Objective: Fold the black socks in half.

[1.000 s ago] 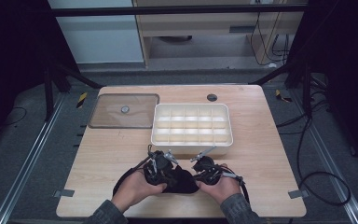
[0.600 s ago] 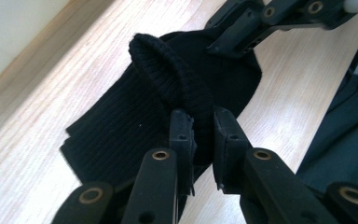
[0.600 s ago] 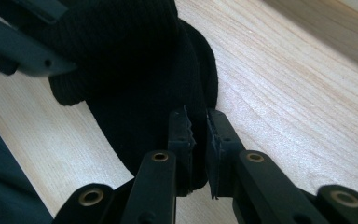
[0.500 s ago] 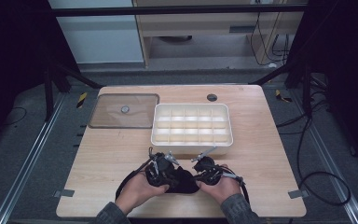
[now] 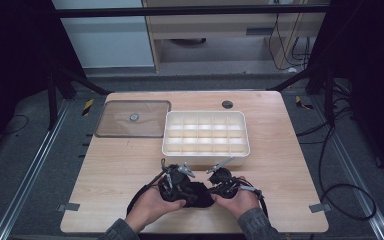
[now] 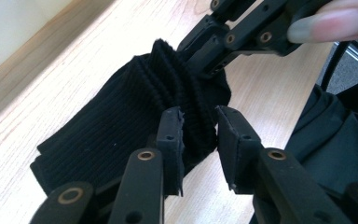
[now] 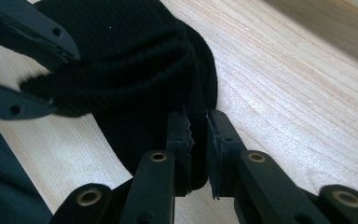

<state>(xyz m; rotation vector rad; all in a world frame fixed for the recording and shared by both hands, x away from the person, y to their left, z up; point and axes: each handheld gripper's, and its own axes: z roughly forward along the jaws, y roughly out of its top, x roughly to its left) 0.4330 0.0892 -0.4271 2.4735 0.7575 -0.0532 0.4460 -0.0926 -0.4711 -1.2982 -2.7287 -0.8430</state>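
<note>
So we still have the black sock (image 6: 121, 126) bunched low in the frame, pinched by our right gripper (image 7: 196, 135), while our left gripper (image 6: 199, 135) has just been opening around its folds, and the white tray (image 5: 206, 150) has no sock in it.

A lab: a wooden table (image 5: 130, 170) fenced by metal rails (image 5: 35, 165) and trailing cables (image 5: 330, 165).

Black sock (image 5: 198, 194) mostly under hands
</note>
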